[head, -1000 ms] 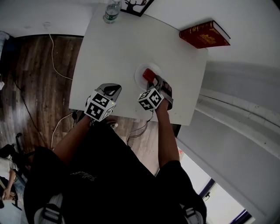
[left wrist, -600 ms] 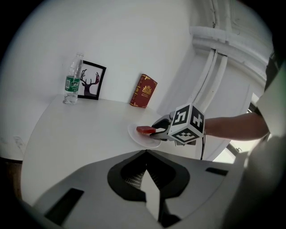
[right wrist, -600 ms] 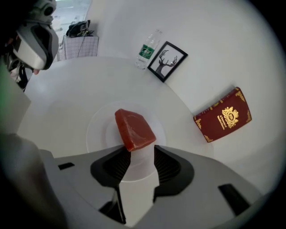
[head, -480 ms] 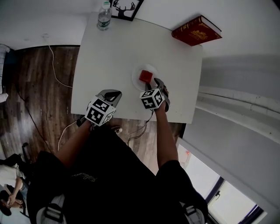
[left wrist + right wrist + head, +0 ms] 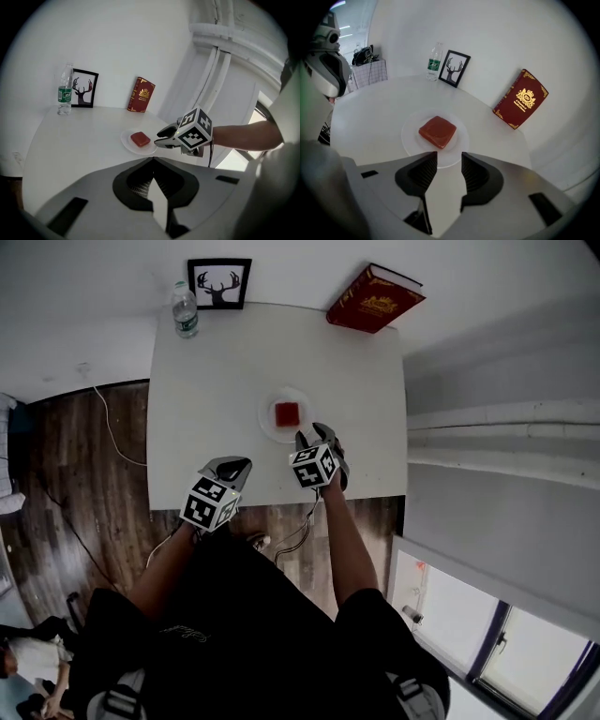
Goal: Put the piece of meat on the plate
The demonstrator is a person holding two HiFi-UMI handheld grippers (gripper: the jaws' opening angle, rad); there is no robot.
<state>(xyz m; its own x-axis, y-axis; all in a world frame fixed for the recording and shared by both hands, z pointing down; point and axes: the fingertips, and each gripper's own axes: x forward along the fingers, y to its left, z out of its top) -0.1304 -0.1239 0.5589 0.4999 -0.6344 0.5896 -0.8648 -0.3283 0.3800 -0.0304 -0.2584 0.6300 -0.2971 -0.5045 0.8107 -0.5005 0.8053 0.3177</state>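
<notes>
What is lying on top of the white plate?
One red piece of meat lies on the plate, near its middle; nothing else shows on it. The plate's surface under the meat is covered and cannot be seen.

Bright, even daylight; window [image 5: 441,606] glares. Table [image 5: 216,381] slightly overexposed, shadows soft. Gripper views: fisheye distortion, dark corners.

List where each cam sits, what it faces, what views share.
Head view: person's head, steeply down at table; forearms, left gripper, right gripper.
Left gripper view: on left gripper, across table toward bottle; own shut fingers, right gripper.
Right gripper view: on right gripper, down at meat on plate; own open fingers.
All share: meat, plate, book.
</notes>
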